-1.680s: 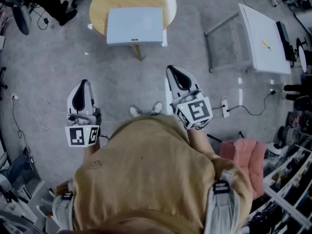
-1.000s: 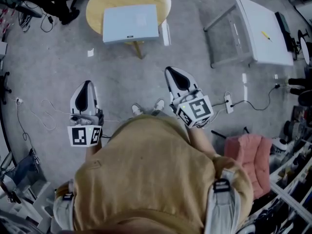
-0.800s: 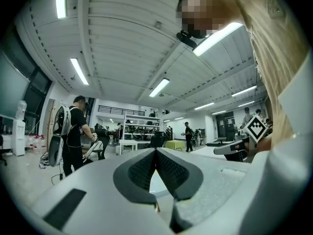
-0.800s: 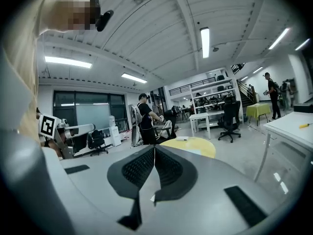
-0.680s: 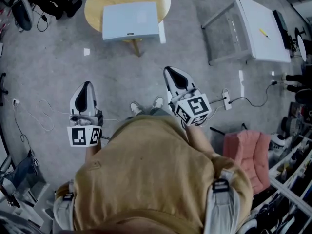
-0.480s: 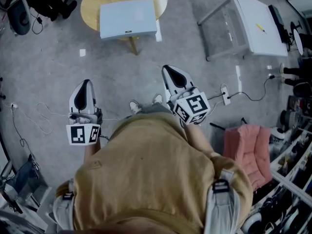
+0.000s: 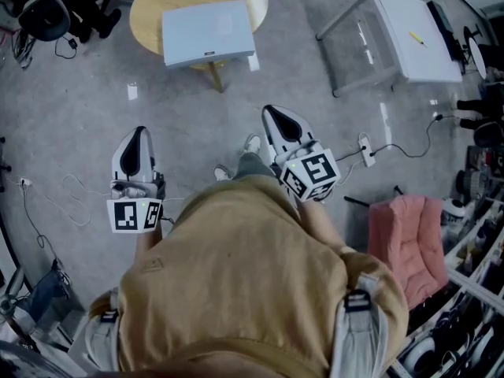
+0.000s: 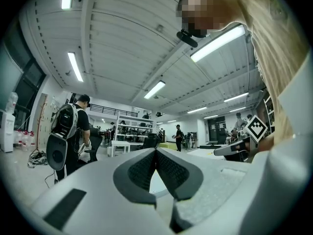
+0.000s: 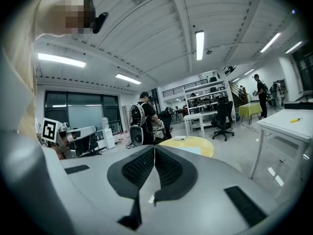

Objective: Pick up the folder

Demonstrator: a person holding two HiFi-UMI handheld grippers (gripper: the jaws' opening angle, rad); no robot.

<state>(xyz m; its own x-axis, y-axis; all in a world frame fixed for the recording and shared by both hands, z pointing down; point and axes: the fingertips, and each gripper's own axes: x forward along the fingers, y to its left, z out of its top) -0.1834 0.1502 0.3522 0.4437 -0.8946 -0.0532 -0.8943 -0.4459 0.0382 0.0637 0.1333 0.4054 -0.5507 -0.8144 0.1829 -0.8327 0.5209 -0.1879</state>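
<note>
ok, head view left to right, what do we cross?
Left gripper → folder → right gripper → white table. The pink seat shares the white table's span, so it is left out.

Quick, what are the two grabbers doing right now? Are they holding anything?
Left gripper: shut, holding nothing.
Right gripper: shut, holding nothing.

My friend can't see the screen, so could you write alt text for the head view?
Seen from above, a person in a tan top holds the left tongs and right tongs, both closed and empty, pointing toward a pale folder on a round wooden table ahead. A white table stands at upper right.
</note>
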